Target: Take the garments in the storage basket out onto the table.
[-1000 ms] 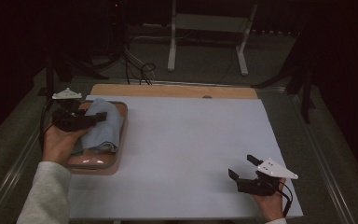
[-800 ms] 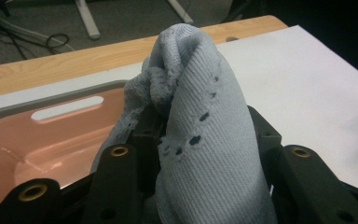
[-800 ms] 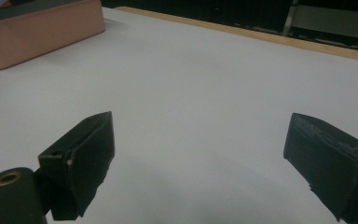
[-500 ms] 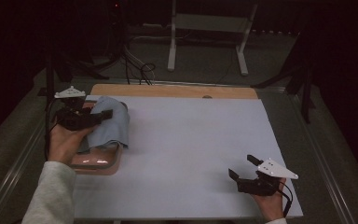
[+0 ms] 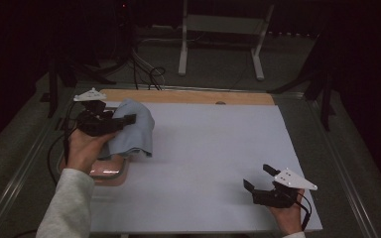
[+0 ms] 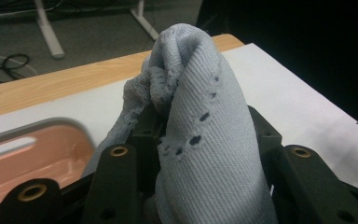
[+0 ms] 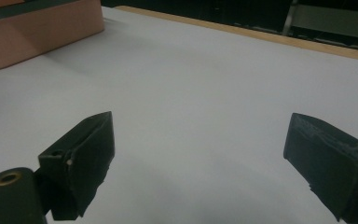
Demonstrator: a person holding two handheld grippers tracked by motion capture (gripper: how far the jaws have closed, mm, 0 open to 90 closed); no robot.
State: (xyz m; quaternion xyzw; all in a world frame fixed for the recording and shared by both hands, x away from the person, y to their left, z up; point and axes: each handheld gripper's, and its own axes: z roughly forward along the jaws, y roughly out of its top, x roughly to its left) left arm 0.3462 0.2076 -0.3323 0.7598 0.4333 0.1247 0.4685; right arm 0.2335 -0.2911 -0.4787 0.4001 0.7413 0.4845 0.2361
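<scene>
A light blue knitted cloth (image 5: 135,133) hangs bunched in my left gripper (image 5: 121,121), which is shut on it a little above the table's left side. In the left gripper view the cloth (image 6: 205,130) rises in a fold between the black jaws and hides their tips. Below and to the left lies a pink tray (image 5: 106,171), with its rim (image 6: 37,128) close under the cloth. My right gripper (image 5: 259,177) rests near the table's front right corner. Its jaws stand wide open over the bare white surface (image 7: 205,154), with nothing between them.
A white sheet (image 5: 213,148) covers the table, with a wooden strip (image 5: 188,96) along the far edge. Beyond it are a white stand's legs (image 5: 218,44) and loose cables (image 5: 149,74) on a dark floor. The tray's side (image 7: 42,32) stands far off in the right gripper view.
My left gripper has carried the cloth up and to the right, off the tray toward the white sheet. The right gripper has kept still.
</scene>
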